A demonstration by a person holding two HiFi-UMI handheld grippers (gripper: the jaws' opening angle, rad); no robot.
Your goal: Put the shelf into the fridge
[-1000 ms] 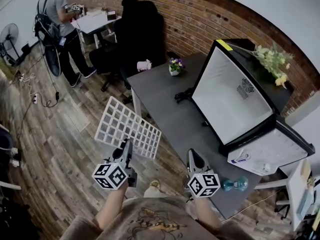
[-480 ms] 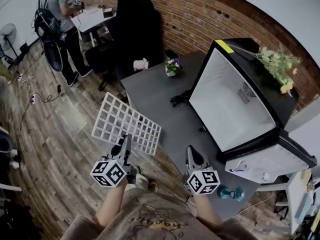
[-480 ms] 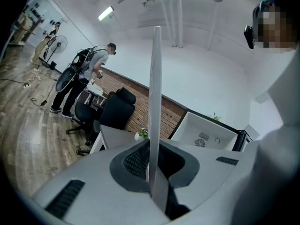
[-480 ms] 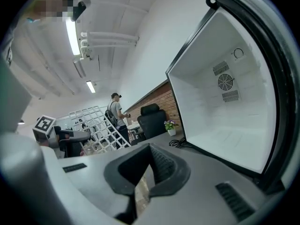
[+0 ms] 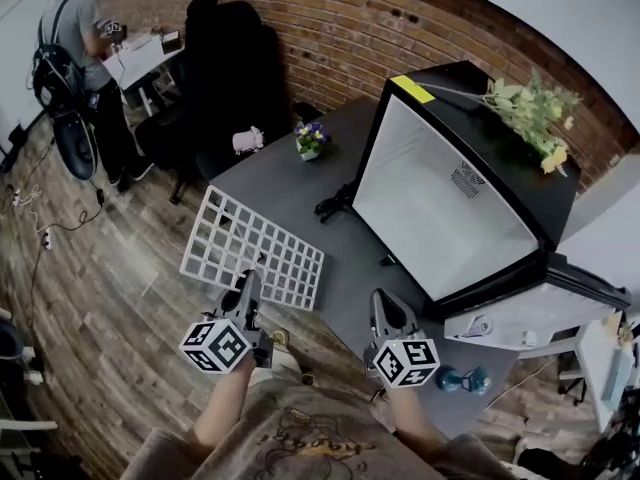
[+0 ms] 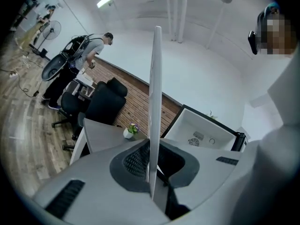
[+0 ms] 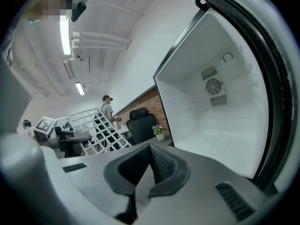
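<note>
The shelf (image 5: pixel 255 248) is a white grid panel held out in front of me, tilted, its far edge over the near edge of the dark table (image 5: pixel 290 183). My left gripper (image 5: pixel 245 293) is shut on its near edge. In the left gripper view the shelf (image 6: pixel 154 97) shows edge-on, clamped between the jaws of the left gripper (image 6: pixel 151 165). The black fridge (image 5: pixel 440 208) stands open on the table to the right, its white inside bare. My right gripper (image 5: pixel 385 308) is shut and empty, pointing at the fridge (image 7: pixel 220 116), with the shelf (image 7: pixel 101 128) to its left.
The fridge door (image 5: pixel 535 308) hangs open at the lower right. A small flower pot (image 5: pixel 308 140) and a pink toy (image 5: pixel 247 140) sit on the table's far end, a black cable (image 5: pixel 335 203) beside the fridge. A black chair (image 5: pixel 225 68) and a person (image 5: pixel 75 38) are beyond.
Both grippers and the shelf have come nearer the table and fridge. The shelf's far edge now overlaps the table edge. Both grips are unchanged.
</note>
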